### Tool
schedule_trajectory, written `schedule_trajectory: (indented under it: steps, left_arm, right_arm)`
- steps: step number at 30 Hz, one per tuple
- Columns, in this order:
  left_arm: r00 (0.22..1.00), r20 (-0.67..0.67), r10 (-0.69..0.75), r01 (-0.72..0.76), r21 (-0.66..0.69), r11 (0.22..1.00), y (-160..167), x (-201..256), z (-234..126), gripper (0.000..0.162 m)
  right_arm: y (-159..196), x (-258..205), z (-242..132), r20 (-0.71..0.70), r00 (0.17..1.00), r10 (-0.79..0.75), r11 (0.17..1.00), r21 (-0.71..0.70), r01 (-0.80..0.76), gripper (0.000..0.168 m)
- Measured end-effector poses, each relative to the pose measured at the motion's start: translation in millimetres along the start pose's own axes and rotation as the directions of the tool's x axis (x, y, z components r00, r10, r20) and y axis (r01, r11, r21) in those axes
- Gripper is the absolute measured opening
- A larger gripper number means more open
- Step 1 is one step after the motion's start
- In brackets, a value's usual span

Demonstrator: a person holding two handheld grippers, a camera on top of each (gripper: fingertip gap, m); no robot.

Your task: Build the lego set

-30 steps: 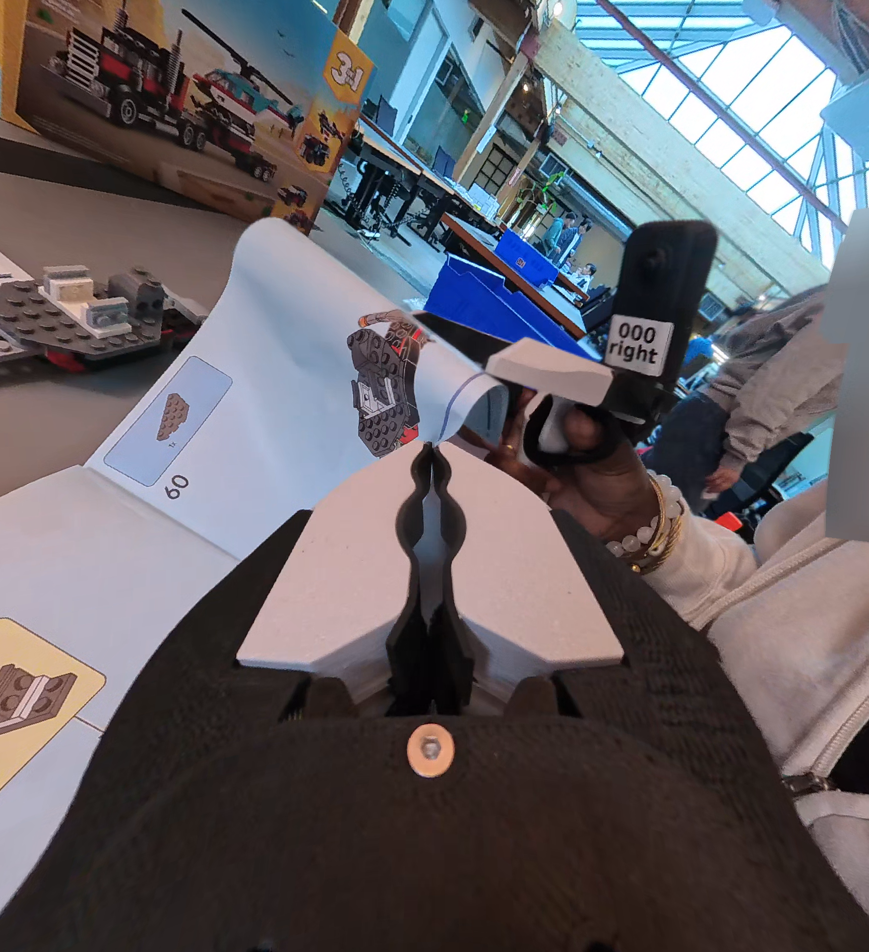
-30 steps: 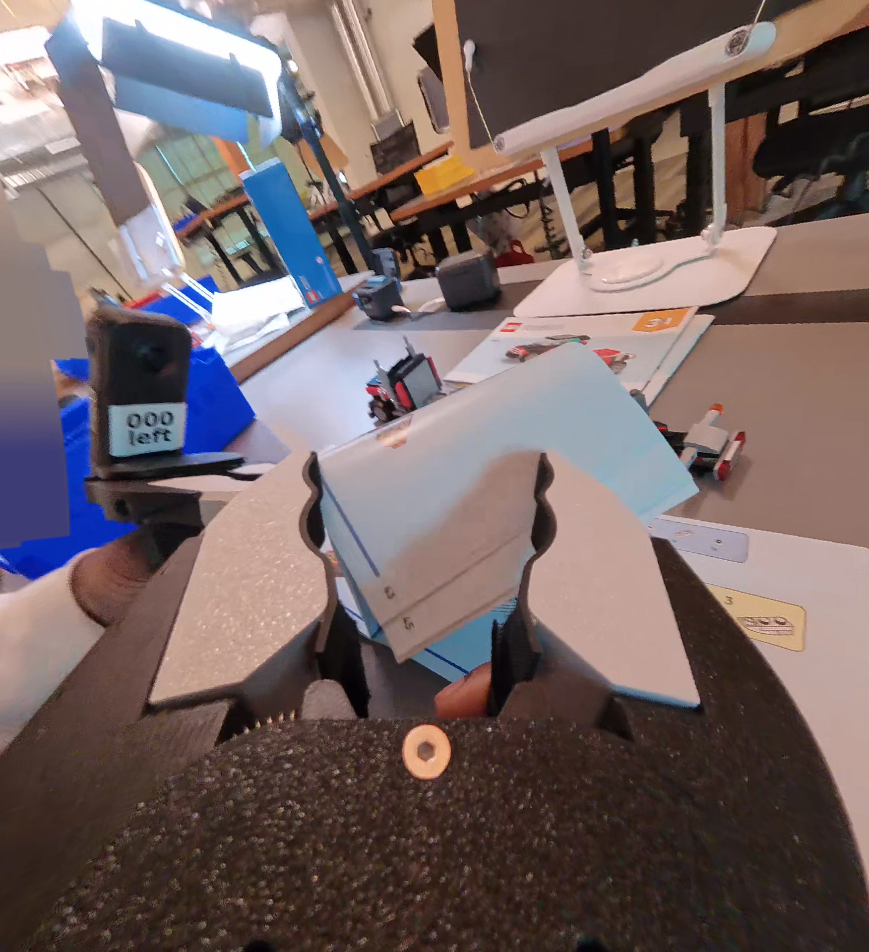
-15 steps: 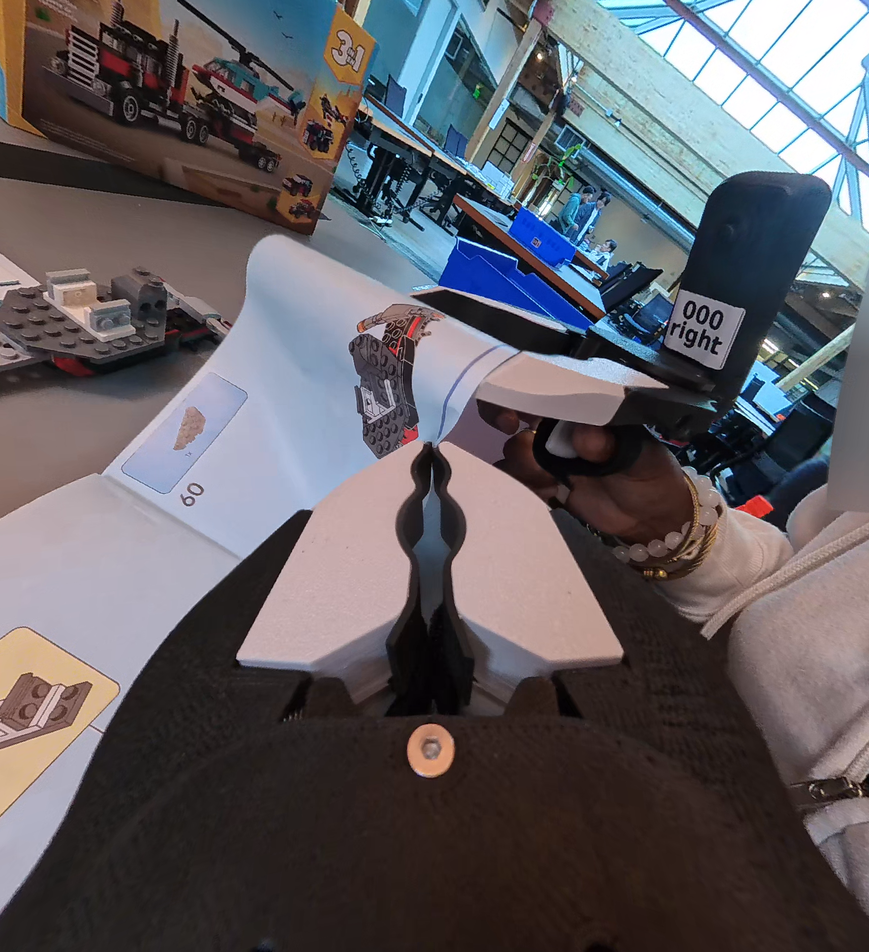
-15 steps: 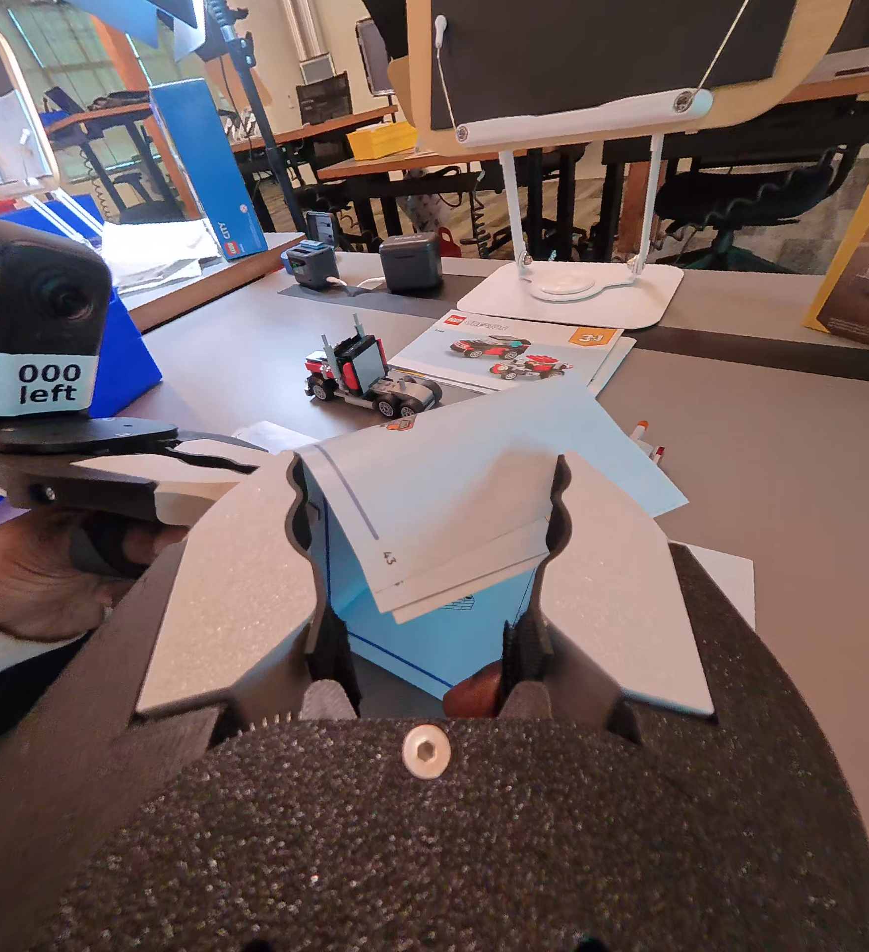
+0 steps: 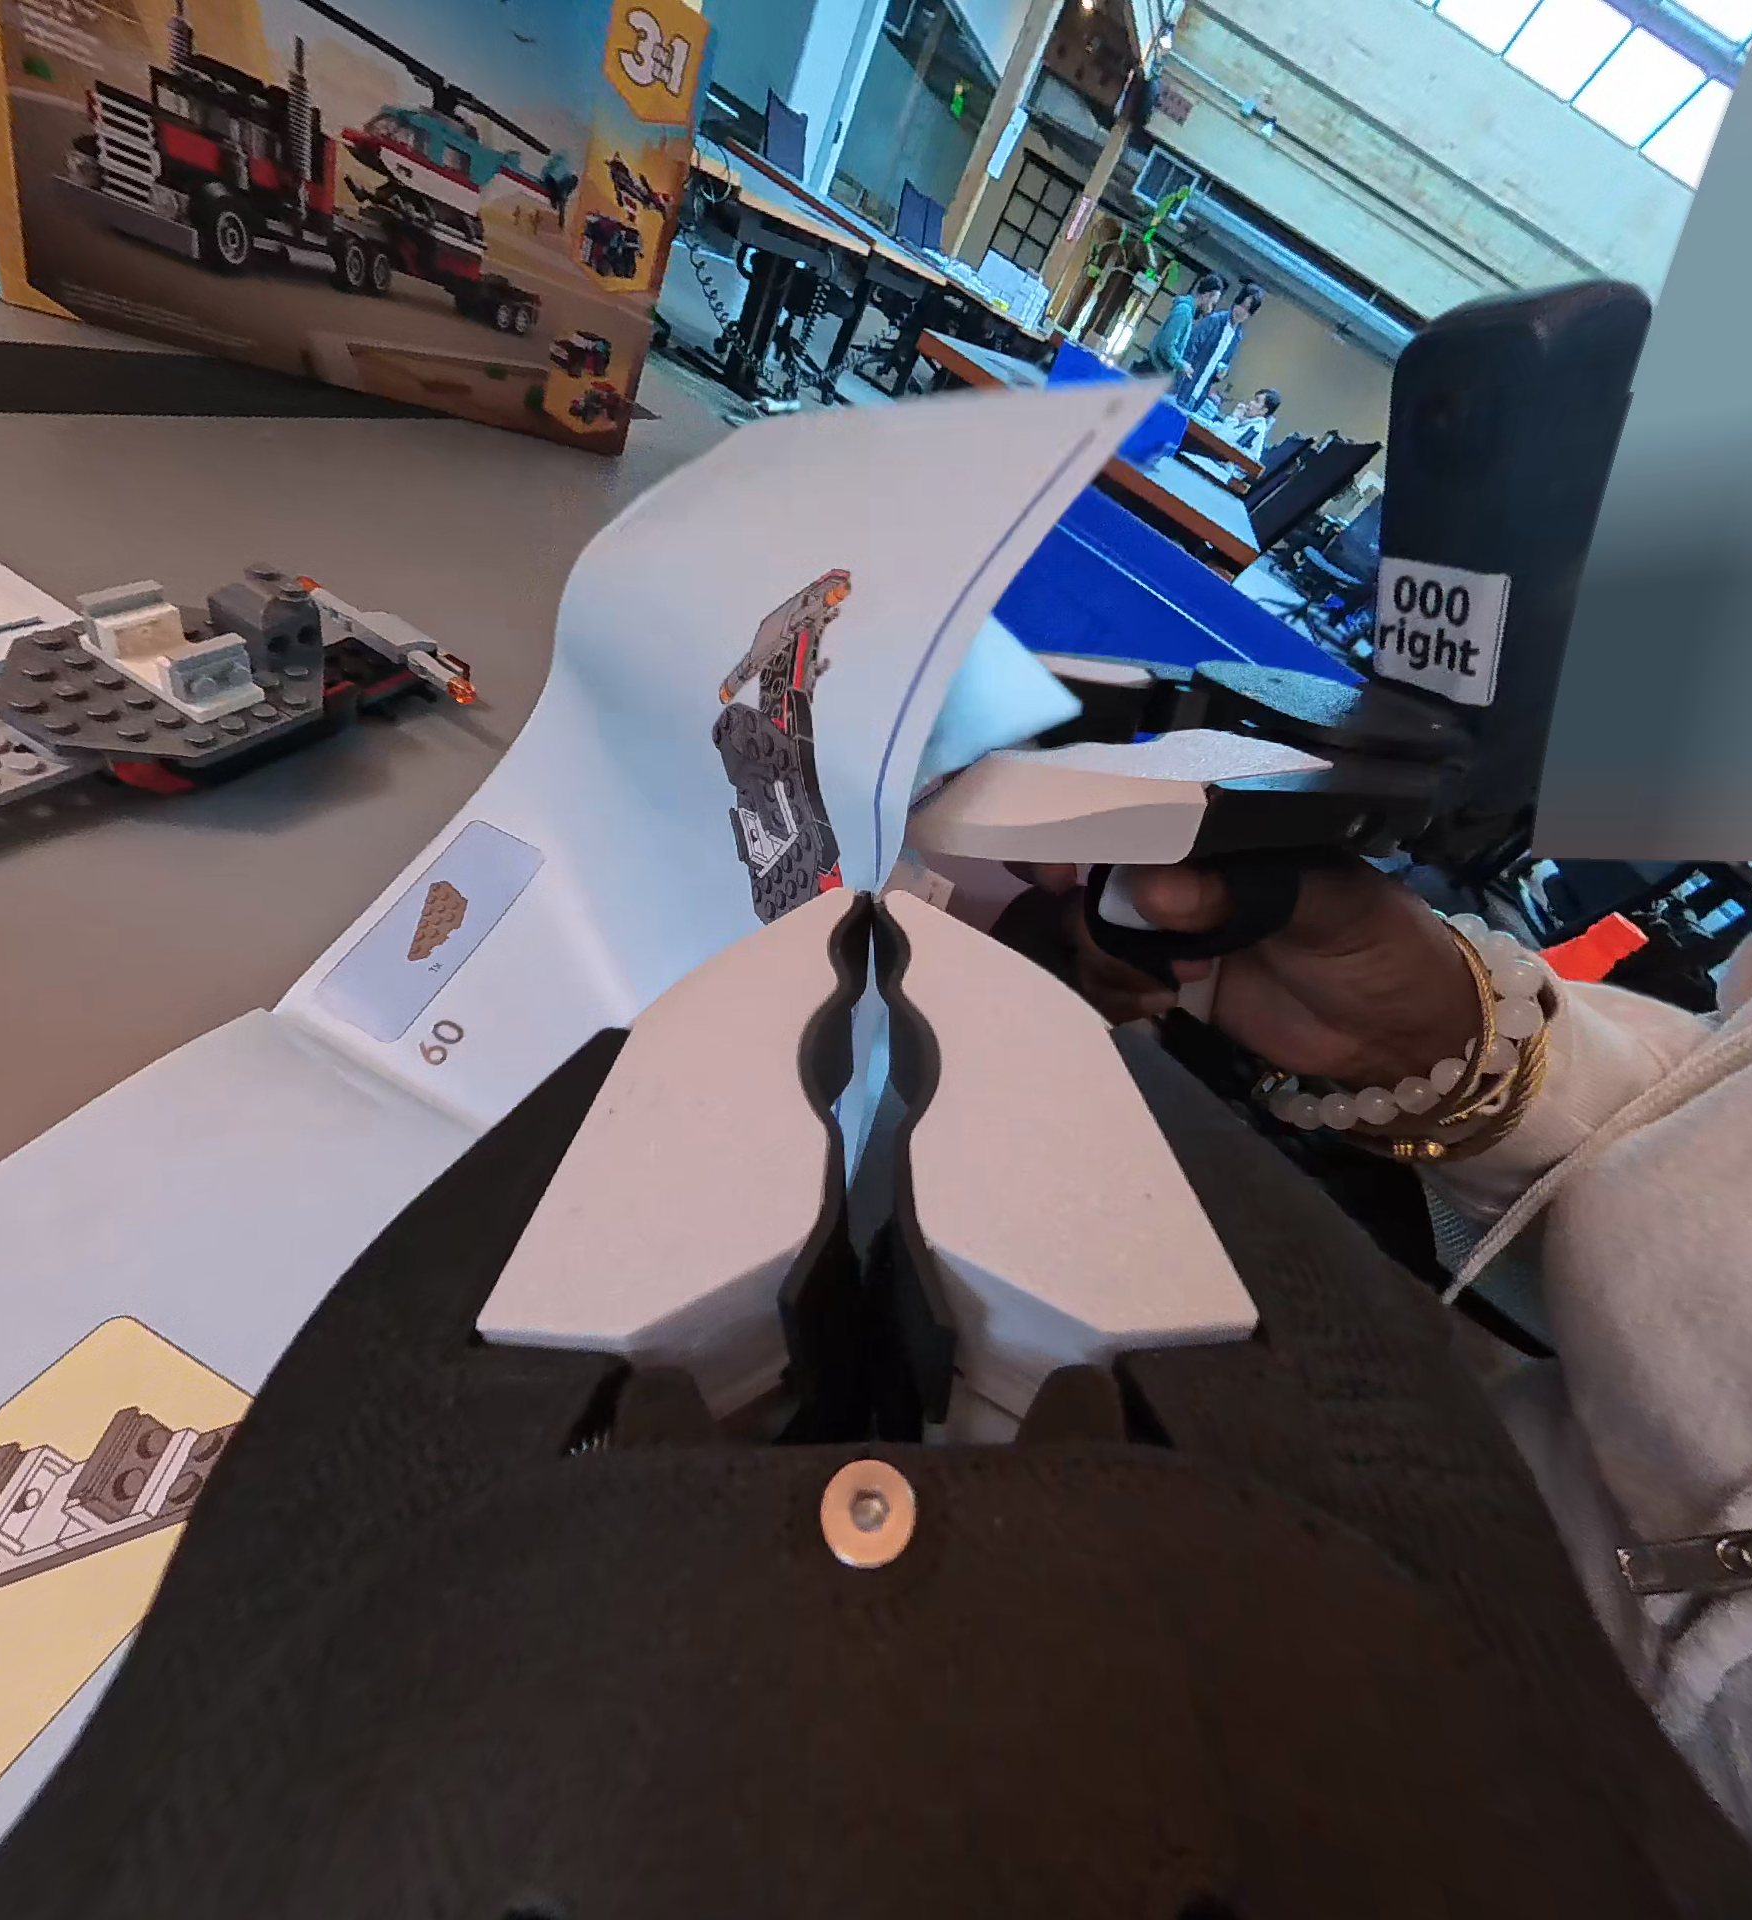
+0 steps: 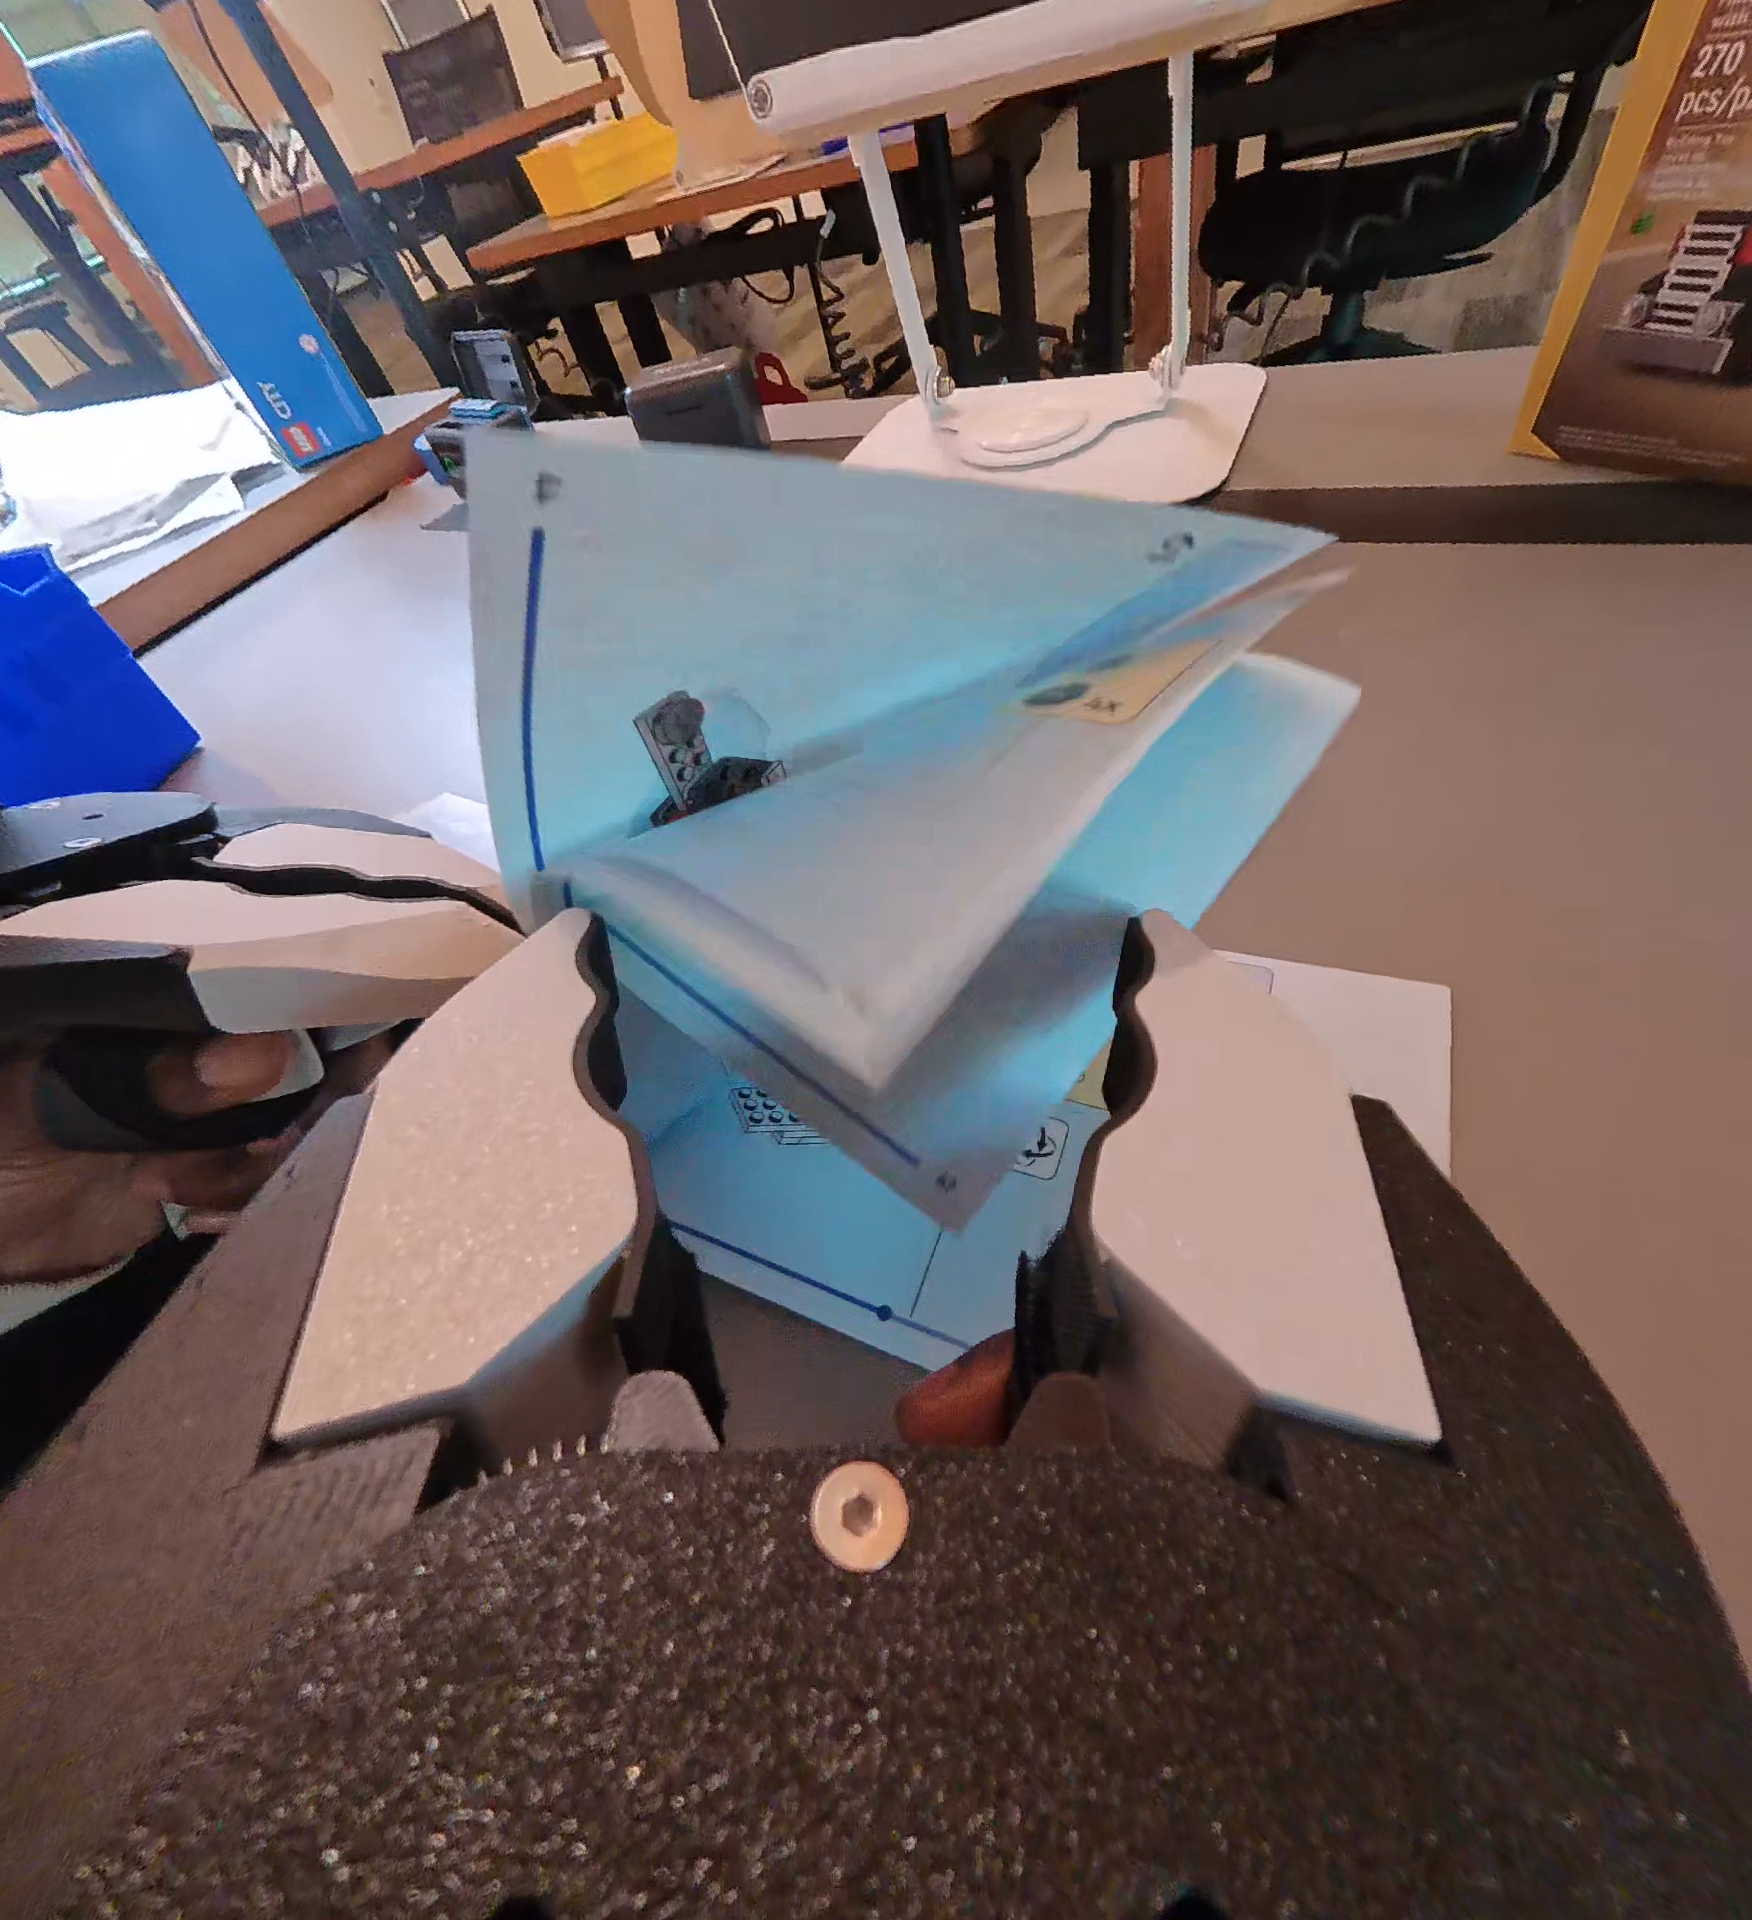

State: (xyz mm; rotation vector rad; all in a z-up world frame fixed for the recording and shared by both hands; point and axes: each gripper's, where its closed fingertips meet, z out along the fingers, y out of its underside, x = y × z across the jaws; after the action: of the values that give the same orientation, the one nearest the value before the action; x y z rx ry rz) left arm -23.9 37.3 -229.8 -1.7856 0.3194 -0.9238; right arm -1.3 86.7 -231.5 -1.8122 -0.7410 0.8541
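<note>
My left gripper [image 5: 867, 914] is shut on one page of the pale blue instruction booklet [image 5: 664, 727] and holds that page standing up from the open booklet on the grey table [image 5: 124, 935]. My right gripper [image 6: 864, 935] is open, with several loose, lifted pages of the booklet [image 6: 851, 644] fanning between its fingers [image 6: 477, 1122], unclamped. It also shows in the left wrist view [image 5: 965, 805], just right of the held page. The left gripper shows in the right wrist view [image 6: 493, 920] at the booklet's left edge. A partly built dark grey lego model [image 5: 176, 686] lies to the left on the table.
The lego set box [image 5: 332, 187] stands at the back of the table, also in the right wrist view [image 6: 1703, 239]. A white lamp base [image 6: 1059, 426] stands behind the booklet. Small dark devices [image 6: 695, 400] and a blue box [image 6: 207, 239] are further back. People stand in the distance.
The page held by my left gripper has swung up from curled over to standing upright. The loose pages in front of my right gripper have lifted and fanned out. Both grippers shifted slightly.
</note>
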Motion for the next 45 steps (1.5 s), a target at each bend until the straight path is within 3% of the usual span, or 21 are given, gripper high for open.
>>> schedule_trajectory:
  steps: [6,10,16,19,31,40,45]
  left_arm:
    - [1.0,0.009,0.01,-0.01,-0.011,1.0,2,1,2,0.001]
    - [1.0,0.015,0.001,-0.001,-0.014,1.0,3,-1,2,0.001]
    - [1.0,0.012,-0.003,0.003,-0.015,1.0,4,-1,4,0.001]
    - [1.0,0.012,0.007,-0.007,-0.021,1.0,5,0,6,0.001]
    - [0.999,0.031,0.038,-0.037,-0.037,0.999,7,0,8,0.001]
    - [0.997,0.049,0.062,-0.06,-0.04,0.997,6,0,7,0.001]
    - [0.994,0.055,0.093,-0.09,-0.046,0.995,7,2,8,0.001]
  right_arm:
    - [-7,-12,-1,0.074,0.996,0.051,0.998,0.038,-0.054,0.091]
    - [-16,-16,-4,0.135,0.986,0.096,0.99,0.094,-0.109,0.059]
    - [-37,-34,-13,0.167,0.976,-0.139,0.98,0.164,0.112,0.032]
    - [-35,-36,-6,0.151,0.966,-0.208,0.974,0.12,0.191,0.032]
    - [-19,-36,-1,0.158,0.976,-0.151,0.989,0.033,0.147,0.043]
    - [-15,-29,-1,0.141,0.984,-0.107,0.994,0.009,0.107,0.036]
    - [-9,-28,-3,0.14,0.984,-0.11,0.994,-0.005,0.112,0.013]
